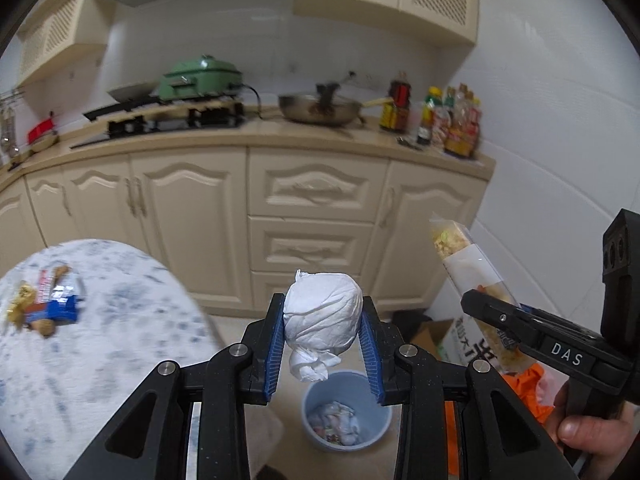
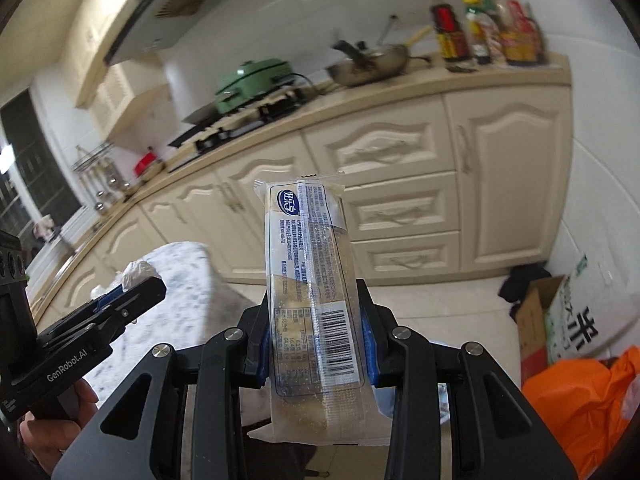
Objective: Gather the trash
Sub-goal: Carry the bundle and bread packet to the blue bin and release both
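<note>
My left gripper [image 1: 323,320] is shut on a crumpled white tissue ball [image 1: 322,316] and holds it in the air above a light blue trash bin [image 1: 346,414] on the floor; the bin has wrappers inside. My right gripper [image 2: 316,332] is shut on a clear plastic snack wrapper [image 2: 308,276] with a barcode, held upright. The wrapper also shows in the left wrist view [image 1: 468,268], to the right of the tissue. More wrappers and scraps [image 1: 46,304] lie on the round table [image 1: 120,320] at the left.
Cream kitchen cabinets [image 1: 312,216] stand ahead, with a stove, green pot, pan and bottles on the counter. A cardboard box [image 2: 560,316] and an orange bag [image 2: 580,396] sit on the floor at the right.
</note>
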The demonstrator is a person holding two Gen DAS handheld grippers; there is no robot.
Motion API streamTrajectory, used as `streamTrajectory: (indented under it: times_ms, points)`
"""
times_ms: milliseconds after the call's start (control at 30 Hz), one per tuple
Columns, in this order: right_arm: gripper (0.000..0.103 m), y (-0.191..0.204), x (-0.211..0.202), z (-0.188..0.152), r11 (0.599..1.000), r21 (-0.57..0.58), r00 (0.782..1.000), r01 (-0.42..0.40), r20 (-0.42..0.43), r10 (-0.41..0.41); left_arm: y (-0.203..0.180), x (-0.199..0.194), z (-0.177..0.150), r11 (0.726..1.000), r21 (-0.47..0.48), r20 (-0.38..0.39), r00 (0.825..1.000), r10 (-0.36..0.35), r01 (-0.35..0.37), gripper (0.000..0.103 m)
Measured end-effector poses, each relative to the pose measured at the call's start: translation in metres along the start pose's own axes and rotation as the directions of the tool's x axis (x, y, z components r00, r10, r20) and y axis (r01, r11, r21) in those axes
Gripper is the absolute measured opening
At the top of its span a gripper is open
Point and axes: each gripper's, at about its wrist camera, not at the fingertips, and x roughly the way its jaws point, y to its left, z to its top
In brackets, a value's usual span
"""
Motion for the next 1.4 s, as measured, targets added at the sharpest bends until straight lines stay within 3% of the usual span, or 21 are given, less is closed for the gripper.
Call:
streamTrajectory:
  times_ms: [467,967,1000,1100,1167,1200,1267,1400]
  points:
    - [0.034,-0.090,0.054,-0.011,0.990,0.109,0.992,0.088,-0.098,-0.077,-0.032,0.160,0.022,0.998,0.001,-0.176,0.982,-0.062,0.063,0.031]
    - [0.037,-0.145,0.131,-0.039,0.976,0.186,0.972,0.110,-0.224,-0.067,-0.037,0.297,0.010,0.998,-0.027,-0.342,0.938,-0.065,0.059,0.034]
    - [0.037,-0.152,0.138,-0.042,0.973,0.204,0.971,0.111,-0.230,-0.063,-0.038,0.304,0.008,0.998,-0.018,-0.351,0.935,-0.056,0.053,0.037]
    - [0.041,-0.165,0.154,-0.051,0.964,0.230,0.960,0.131,-0.273,-0.065,-0.041,0.325,0.002,1.000,0.001,-0.391,0.920,-0.026,0.029,0.070]
    - [0.043,-0.172,0.160,-0.058,0.957,0.248,0.954,0.148,-0.292,-0.072,-0.042,0.335,-0.001,1.000,0.012,-0.391,0.920,0.006,-0.002,0.081]
    - [0.048,-0.174,0.161,-0.060,0.955,0.253,0.953,0.152,-0.295,-0.074,-0.043,0.337,-0.002,1.000,0.015,-0.395,0.919,0.013,-0.008,0.087]
    - [0.060,-0.177,0.160,-0.063,0.951,0.262,0.951,0.165,-0.298,-0.083,-0.045,0.343,-0.005,1.000,0.020,-0.410,0.912,0.026,-0.020,0.091]
    - [0.100,-0.184,0.149,-0.065,0.933,0.295,0.952,0.205,-0.282,-0.120,-0.052,0.342,-0.005,0.997,0.038,-0.406,0.911,0.070,-0.060,0.097]
